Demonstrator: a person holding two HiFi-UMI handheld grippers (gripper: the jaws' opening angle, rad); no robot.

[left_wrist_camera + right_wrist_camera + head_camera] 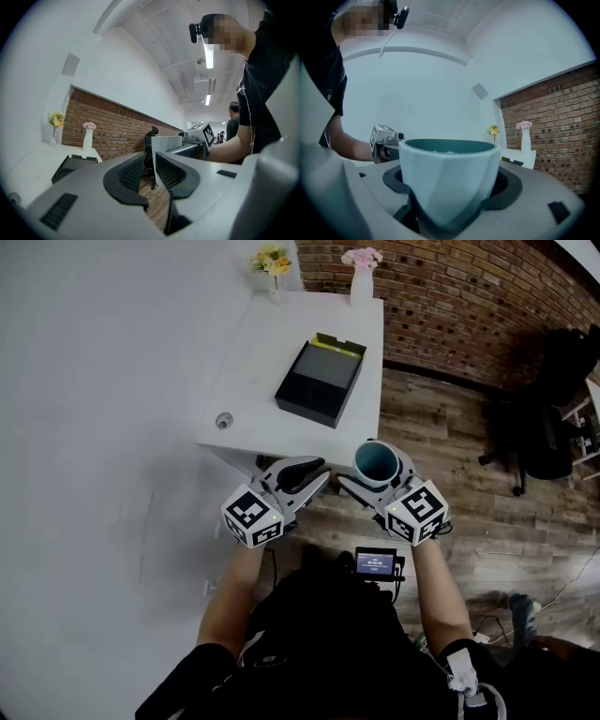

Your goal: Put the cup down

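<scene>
The cup [376, 460], white outside and teal inside, stands upright between the jaws of my right gripper [378, 471], which is shut on it. In the right gripper view the cup [449, 164] fills the space between the pads of the right gripper [447, 185]. It hangs over the wooden floor, just off the front right corner of the white table [248, 371]. My left gripper [311, 480] is level beside it on the left. In the left gripper view, the left gripper [150, 161] shows jaws a narrow gap apart with nothing between them.
A black open box [321, 381] lies in the middle of the table, with a small round fitting [223, 420] near the front left. A white vase of pink flowers [362, 276] and yellow flowers [271, 261] stand at the far edge. A black office chair [544, 427] is at the right.
</scene>
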